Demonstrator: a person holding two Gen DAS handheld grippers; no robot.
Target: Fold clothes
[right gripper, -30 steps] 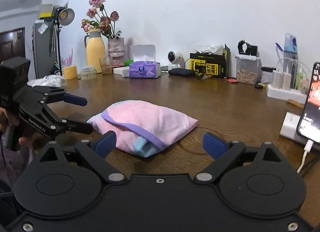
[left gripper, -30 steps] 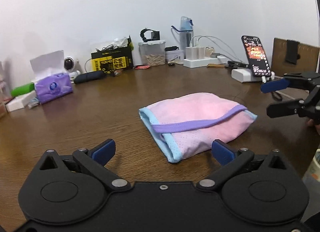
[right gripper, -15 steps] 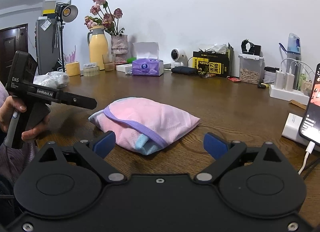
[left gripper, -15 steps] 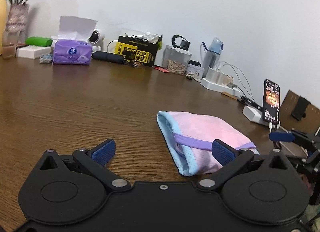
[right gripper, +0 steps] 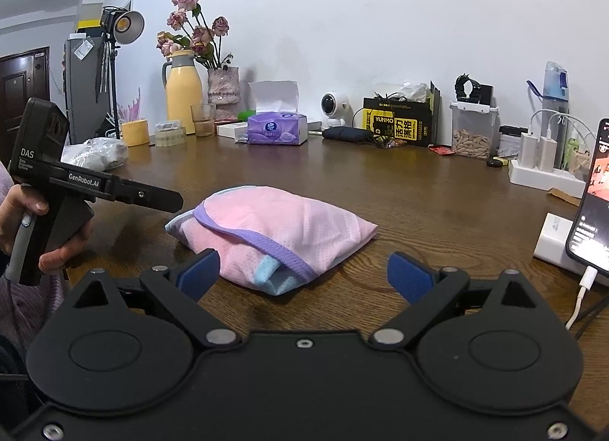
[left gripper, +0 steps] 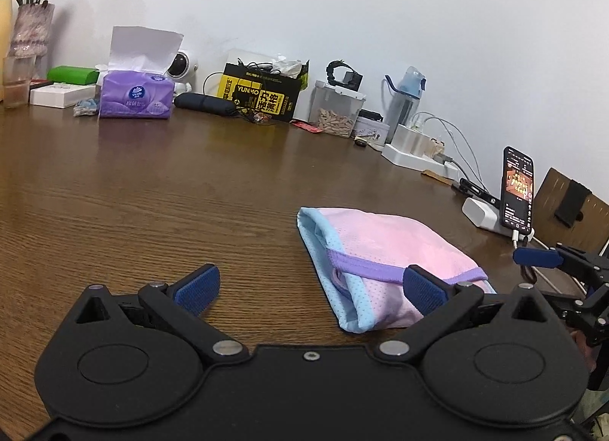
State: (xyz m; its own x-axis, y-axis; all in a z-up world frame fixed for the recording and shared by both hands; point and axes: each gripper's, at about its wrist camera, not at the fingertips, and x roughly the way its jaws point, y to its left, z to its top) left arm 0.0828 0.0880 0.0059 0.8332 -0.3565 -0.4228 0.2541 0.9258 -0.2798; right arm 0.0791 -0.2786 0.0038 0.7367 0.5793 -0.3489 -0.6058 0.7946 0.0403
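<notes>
The folded pink garment (right gripper: 274, 228) lies on the wooden table (left gripper: 152, 190). Only the right wrist view shows the yellow jug (right gripper: 184, 93) and lamp (right gripper: 125, 22) (both beyond the left view's edge). The left gripper (left gripper: 310, 288) and right gripper (right gripper: 302, 275) are spread wide, holding nothing. The phone (right gripper: 593, 209) is cut off at the frame edge.

Dark wood table (right gripper: 418, 190) here. Folded pink garment (right gripper: 274, 231) sits near the front edge, tissue box (right gripper: 277, 129) and power strip (right gripper: 548, 176) along the far wall.
</notes>
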